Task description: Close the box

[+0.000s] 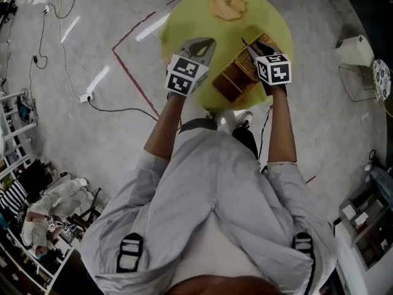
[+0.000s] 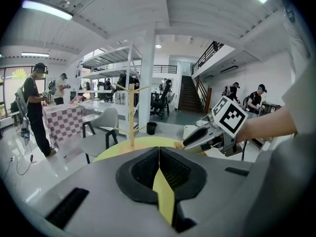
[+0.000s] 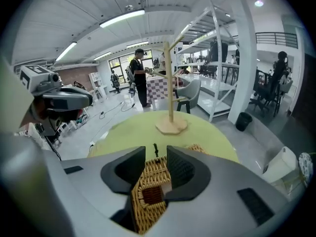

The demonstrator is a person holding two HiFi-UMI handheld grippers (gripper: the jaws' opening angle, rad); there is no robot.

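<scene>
A wicker box (image 1: 238,75) with dark brown panels lies on the round yellow-green table (image 1: 184,23), near its front edge. My right gripper (image 1: 263,47) hangs over the box's right part. In the right gripper view the jaws (image 3: 156,154) stand open just above the woven top (image 3: 150,194), with a small black knob (image 3: 156,149) beyond them; the pads touch nothing. My left gripper (image 1: 206,43) hovers over bare table left of the box. Its jaws (image 2: 159,150) are shut and empty. The left gripper view shows the right gripper (image 2: 207,137) to the right.
A wooden branch stand (image 1: 228,6) rises at the table's far side (image 3: 171,125). A white paper roll (image 1: 355,49) sits on the floor at right. Cables and red tape lines cross the floor at left. People, chairs and shelving stand further off.
</scene>
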